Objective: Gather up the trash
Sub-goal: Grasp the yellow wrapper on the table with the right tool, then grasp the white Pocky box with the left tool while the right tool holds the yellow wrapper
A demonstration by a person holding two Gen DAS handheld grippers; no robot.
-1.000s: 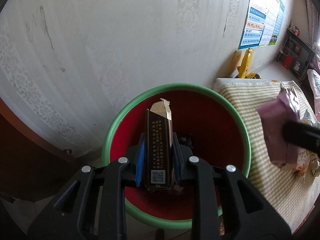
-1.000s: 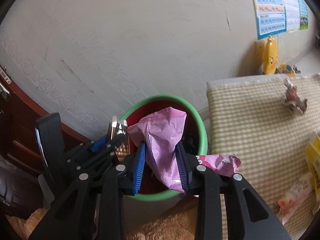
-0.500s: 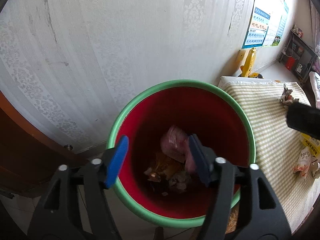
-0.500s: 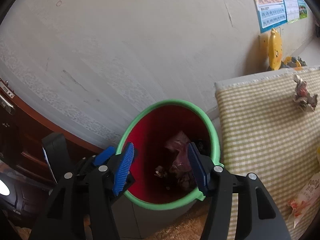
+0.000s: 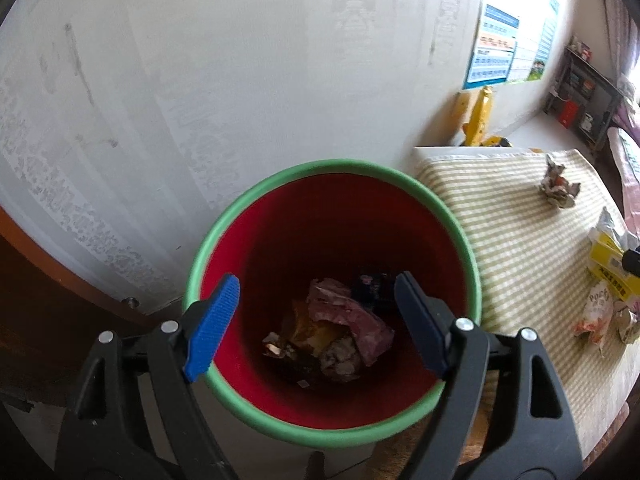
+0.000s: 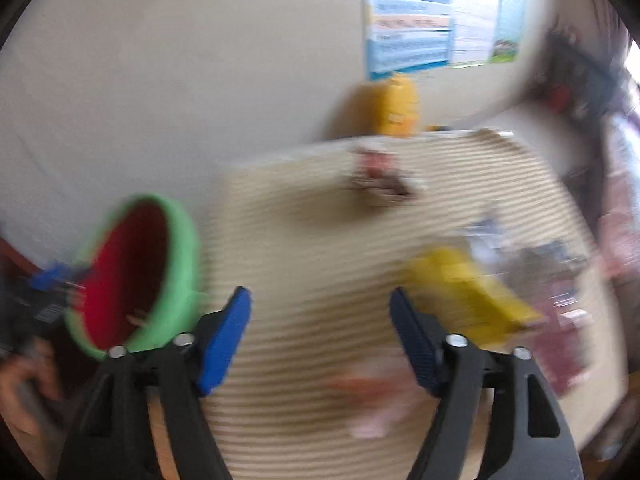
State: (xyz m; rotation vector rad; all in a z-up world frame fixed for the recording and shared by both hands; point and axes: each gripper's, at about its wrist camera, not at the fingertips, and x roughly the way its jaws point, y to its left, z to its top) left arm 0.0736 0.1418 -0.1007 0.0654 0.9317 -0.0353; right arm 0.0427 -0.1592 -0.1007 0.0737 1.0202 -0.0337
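Left wrist view: green-rimmed bin point(image 5: 256, 208) stands against a pale wall point(image 5: 240, 60) beside the striped-cloth surface point(image 5: 512, 232) strewn with wrappers; both grippers' jaws have just been opening, empty

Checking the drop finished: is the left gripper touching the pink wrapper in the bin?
Apart. The left wrist view shows the left gripper open above the rim, pink wrapper lying at the bin's bottom.

Bin point(image 5: 256, 204) mouth wide open, only low trash point(image 5: 340, 332) at the bottom. Wall point(image 5: 240, 60) close behind it. Striped mat point(image 5: 516, 240) bare at centre, wrappers point(image 5: 558, 180) scattered along the far side.
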